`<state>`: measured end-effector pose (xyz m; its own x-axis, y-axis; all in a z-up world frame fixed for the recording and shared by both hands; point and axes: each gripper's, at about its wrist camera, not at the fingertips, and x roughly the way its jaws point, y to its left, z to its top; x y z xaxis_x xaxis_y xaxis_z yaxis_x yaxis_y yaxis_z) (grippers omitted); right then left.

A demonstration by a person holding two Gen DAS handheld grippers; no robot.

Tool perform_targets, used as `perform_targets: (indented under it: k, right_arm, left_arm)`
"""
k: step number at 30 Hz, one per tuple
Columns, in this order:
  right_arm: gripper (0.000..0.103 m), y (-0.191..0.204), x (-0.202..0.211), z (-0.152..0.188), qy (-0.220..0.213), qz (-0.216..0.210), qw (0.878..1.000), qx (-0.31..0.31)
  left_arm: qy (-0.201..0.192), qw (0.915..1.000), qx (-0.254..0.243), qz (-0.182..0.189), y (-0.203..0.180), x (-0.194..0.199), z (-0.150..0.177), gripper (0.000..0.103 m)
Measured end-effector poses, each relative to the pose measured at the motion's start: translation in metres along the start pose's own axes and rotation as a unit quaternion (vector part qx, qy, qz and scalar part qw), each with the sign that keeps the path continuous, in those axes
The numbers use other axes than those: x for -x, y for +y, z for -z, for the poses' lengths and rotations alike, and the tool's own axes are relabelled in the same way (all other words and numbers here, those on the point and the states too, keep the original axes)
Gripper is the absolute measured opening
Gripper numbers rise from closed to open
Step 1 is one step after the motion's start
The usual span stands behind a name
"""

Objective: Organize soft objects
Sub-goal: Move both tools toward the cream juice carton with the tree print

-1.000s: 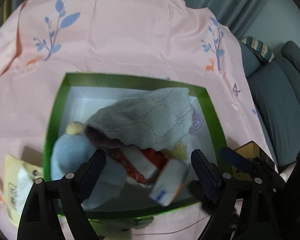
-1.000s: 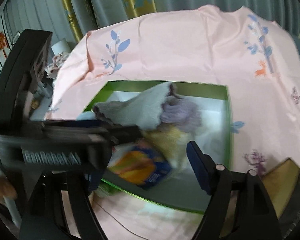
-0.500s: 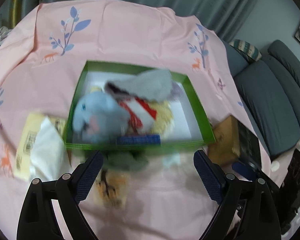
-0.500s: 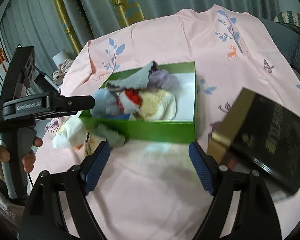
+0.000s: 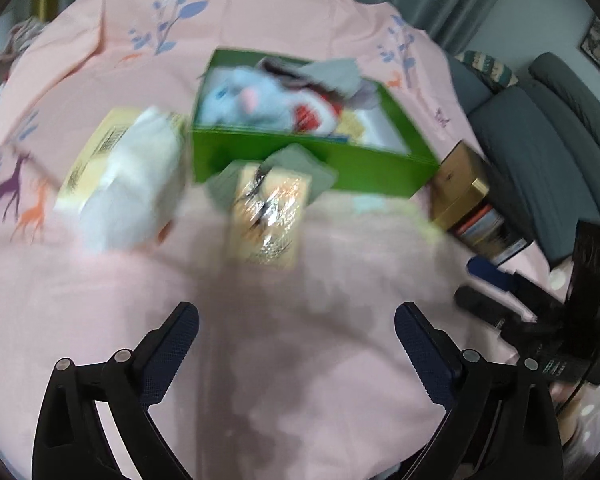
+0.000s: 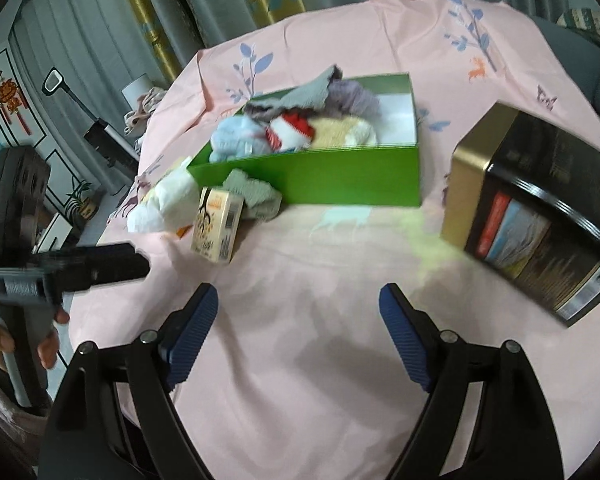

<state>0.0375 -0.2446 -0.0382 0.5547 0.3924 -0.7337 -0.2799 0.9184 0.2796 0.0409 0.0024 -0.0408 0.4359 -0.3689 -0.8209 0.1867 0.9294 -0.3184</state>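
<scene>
A green box (image 5: 372, 172) (image 6: 340, 176) on the pink cloth holds a blue plush (image 5: 236, 100) (image 6: 236, 140), a grey quilted cloth (image 5: 332, 72) (image 6: 308, 90), a red-and-white piece (image 5: 312, 114) (image 6: 292, 130), a purple piece (image 6: 352, 96) and a yellow one (image 6: 340, 132). A grey-green cloth (image 5: 292, 160) (image 6: 256, 196) lies outside against the box's near wall. My left gripper (image 5: 296, 312) hangs over bare cloth well in front of the box, its jaws opening with nothing between them. My right gripper (image 6: 298, 292) is open and empty, also short of the box.
A small printed carton (image 5: 268, 216) (image 6: 216, 224) stands by the grey-green cloth. A white tissue pack (image 5: 132, 184) (image 6: 168, 200) lies left of the box. A gold-and-black tin (image 5: 460, 188) (image 6: 540, 200) sits to the right. A grey sofa (image 5: 540, 128) borders the table's right side.
Both grippers have pulled back from over the box toward the near side of the table, and the left jaws stand wider. The soft things stay in the box.
</scene>
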Motion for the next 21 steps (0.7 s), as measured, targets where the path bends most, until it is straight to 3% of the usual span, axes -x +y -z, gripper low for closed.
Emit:
perform_targets:
  k: [4, 9, 14, 21]
  right_arm:
    - [0.083, 0.007, -0.015, 0.006, 0.014, -0.009, 1.0, 0.007]
    - [0.083, 0.019, -0.031, 0.009, 0.026, -0.023, 0.999, 0.023]
    - [0.083, 0.033, -0.048, 0.006, 0.034, -0.026, 0.998, 0.045]
    - [0.083, 0.053, -0.069, -0.003, 0.034, -0.021, 0.997, 0.072]
  left_arm:
    - [0.005, 0.9988, 0.046, 0.018, 0.026, -0.007, 0.016, 0.098]
    - [-0.021, 0.9934, 0.104, 0.043, 0.048, -0.014, 0.013, 0.098]
    - [-0.036, 0.9924, 0.116, 0.023, 0.048, -0.027, 0.002, 0.098]
    - [-0.038, 0.9963, 0.041, -0.066, 0.024, -0.042, -0.018, 0.098]
